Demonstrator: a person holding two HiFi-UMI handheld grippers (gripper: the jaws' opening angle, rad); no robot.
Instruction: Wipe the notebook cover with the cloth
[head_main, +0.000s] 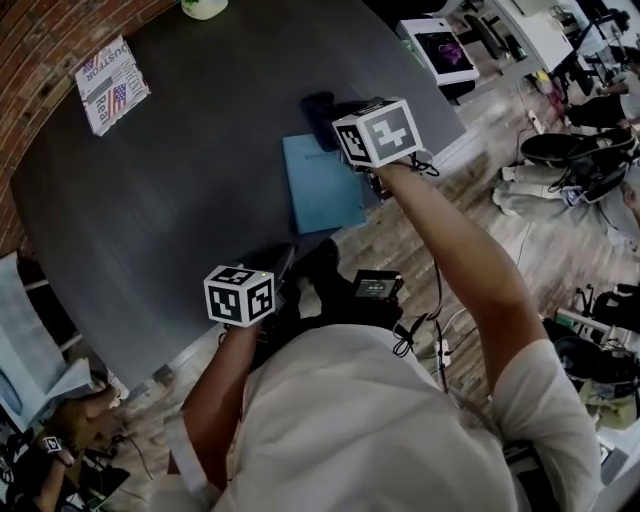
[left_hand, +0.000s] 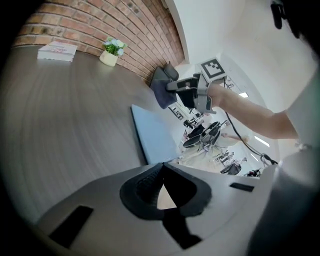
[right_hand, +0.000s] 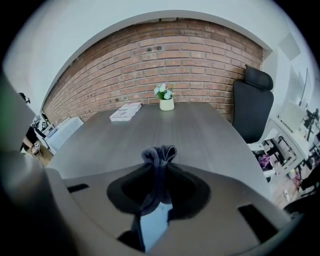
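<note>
A light blue notebook (head_main: 320, 182) lies on the dark table (head_main: 190, 180) near its front edge; it also shows as a blue slab (left_hand: 152, 135) in the left gripper view. My right gripper (head_main: 345, 108) is shut on a dark cloth (right_hand: 159, 159), which hangs bunched from its tips above the notebook's far end (right_hand: 150, 227). In the left gripper view that cloth (left_hand: 161, 90) dangles clear of the cover. My left gripper (left_hand: 161, 167) is shut on nothing and sits at the table's near edge (head_main: 270, 265), left of the notebook.
A white printed booklet (head_main: 110, 84) lies at the table's far left and a small potted plant (right_hand: 165, 98) stands at the far end by a brick wall. A black office chair (right_hand: 252, 107) is at the right. Cables and gear litter the floor (head_main: 585, 170).
</note>
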